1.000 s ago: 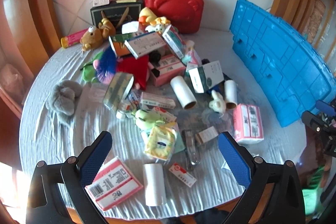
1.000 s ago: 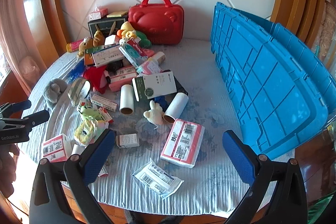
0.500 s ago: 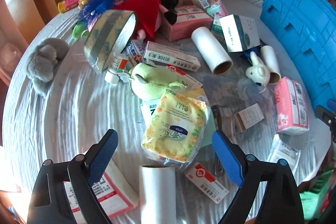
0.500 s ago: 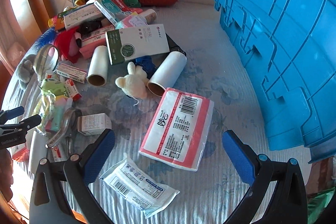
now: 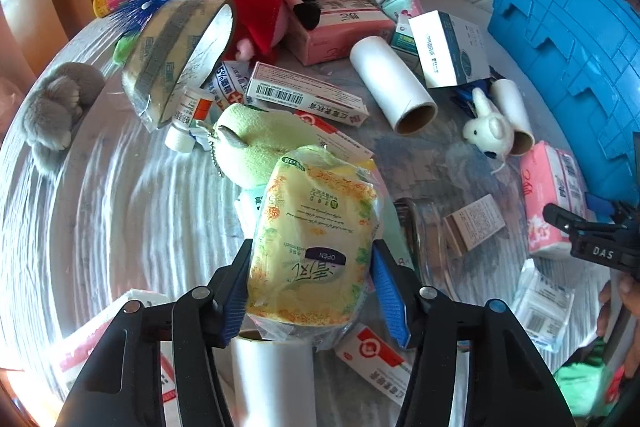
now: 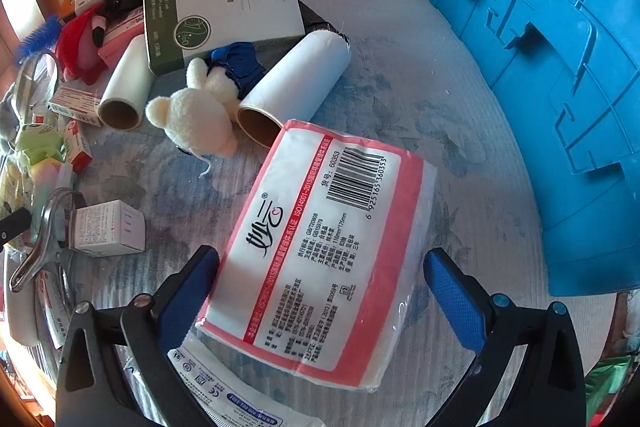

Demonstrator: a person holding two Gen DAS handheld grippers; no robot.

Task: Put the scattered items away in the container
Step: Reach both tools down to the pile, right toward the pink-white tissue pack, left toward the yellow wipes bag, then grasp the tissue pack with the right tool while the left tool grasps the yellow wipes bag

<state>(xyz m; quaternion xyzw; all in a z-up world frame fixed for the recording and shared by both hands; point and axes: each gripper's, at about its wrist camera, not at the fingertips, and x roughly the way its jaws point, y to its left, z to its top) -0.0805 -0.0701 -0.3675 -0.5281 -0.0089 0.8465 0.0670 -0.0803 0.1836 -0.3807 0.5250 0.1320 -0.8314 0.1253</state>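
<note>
Left wrist view: our left gripper (image 5: pixel 310 281) was closing on the yellow wipes pack (image 5: pixel 316 239), both pads already against its sides, low on the pack so it would lift clear of the green plush (image 5: pixel 256 143) beneath. Right wrist view: our right gripper (image 6: pixel 320 283) stood wide open astride the pink tissue pack (image 6: pixel 320 255) on the tablecloth (image 6: pixel 420 87), not yet squeezing, with the blue container (image 6: pixel 560 67) just beside.
</note>
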